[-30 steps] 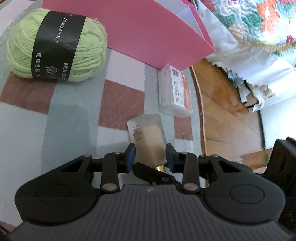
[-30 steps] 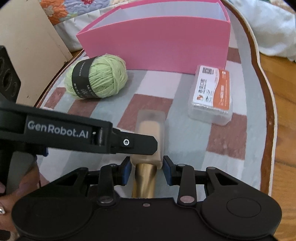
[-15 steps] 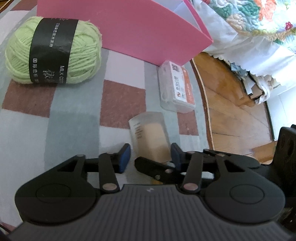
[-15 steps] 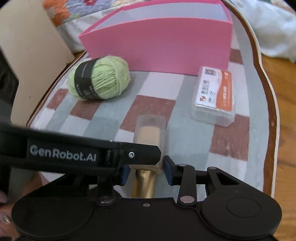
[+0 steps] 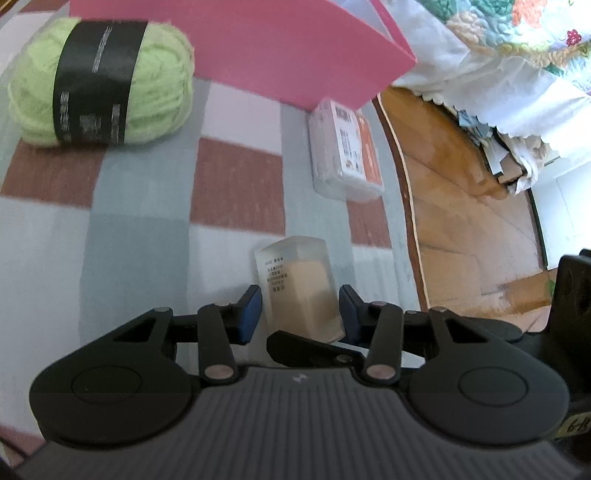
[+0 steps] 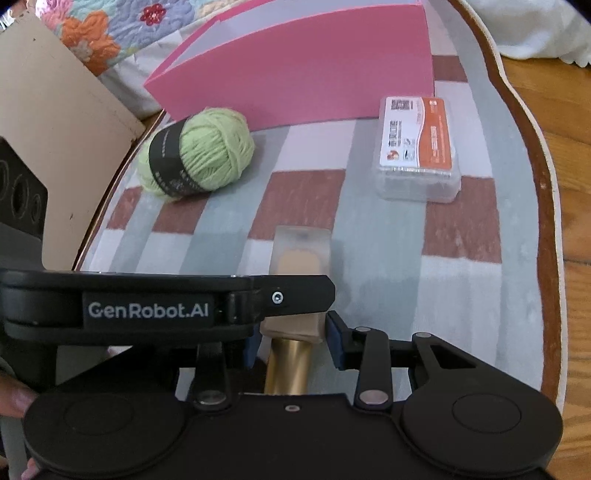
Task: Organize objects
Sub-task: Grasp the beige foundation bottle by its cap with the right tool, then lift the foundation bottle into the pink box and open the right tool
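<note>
A checked cloth (image 6: pixel 388 258) covers the table — red-brown, grey and white squares. The table's dark wooden edge (image 6: pixel 539 177) curves around it. A wooden floor (image 5: pixel 454 206) lies below. A flowery quilt (image 5: pixel 517 33) hangs near — with white cloth (image 5: pixel 491 85) under it. A tan board (image 6: pixel 55 110) stands beside the table.

Yarn label (image 5: pixel 92 81) print blurred, pink box (image 5: pixel 258 48) top cropped, bottle (image 6: pixel 295 266) middle hidden.
</note>
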Action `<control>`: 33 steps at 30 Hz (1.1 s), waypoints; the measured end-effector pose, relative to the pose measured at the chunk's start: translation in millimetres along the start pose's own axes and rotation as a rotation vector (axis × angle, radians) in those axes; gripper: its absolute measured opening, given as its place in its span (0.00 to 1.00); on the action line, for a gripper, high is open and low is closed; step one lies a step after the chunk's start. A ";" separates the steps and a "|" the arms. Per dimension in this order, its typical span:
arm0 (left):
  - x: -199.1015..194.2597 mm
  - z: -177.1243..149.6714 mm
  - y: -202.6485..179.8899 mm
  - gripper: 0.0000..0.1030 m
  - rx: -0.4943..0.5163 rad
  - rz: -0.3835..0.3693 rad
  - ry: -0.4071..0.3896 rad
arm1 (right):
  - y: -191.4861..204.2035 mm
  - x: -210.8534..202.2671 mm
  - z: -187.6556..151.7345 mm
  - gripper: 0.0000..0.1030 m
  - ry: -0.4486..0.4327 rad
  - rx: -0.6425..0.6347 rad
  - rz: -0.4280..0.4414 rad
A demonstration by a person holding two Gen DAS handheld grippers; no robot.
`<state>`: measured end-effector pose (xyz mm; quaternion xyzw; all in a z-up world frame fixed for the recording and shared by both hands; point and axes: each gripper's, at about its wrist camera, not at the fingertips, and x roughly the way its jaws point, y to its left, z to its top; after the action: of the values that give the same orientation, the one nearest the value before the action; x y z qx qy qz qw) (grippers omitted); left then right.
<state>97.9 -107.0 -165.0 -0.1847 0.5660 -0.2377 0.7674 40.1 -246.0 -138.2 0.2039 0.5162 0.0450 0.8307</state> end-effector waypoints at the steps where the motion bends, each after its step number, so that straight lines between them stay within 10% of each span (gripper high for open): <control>1: -1.8 -2.3 -0.7 0.43 -0.007 -0.002 0.014 | 0.8 -2.6 -0.3 0.41 0.021 0.007 -0.002; 16: -70.5 -2.4 -51.9 0.43 0.035 0.051 0.039 | 32.7 -60.7 6.1 0.41 0.163 -0.064 0.020; 33: -186.2 92.4 -103.0 0.43 0.104 0.090 -0.222 | 98.1 -155.2 104.3 0.41 -0.053 -0.277 0.025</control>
<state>124.5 -83.1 64.2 -0.1441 0.4721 -0.2102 0.8439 72.9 -231.2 69.9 0.0945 0.4805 0.1206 0.8635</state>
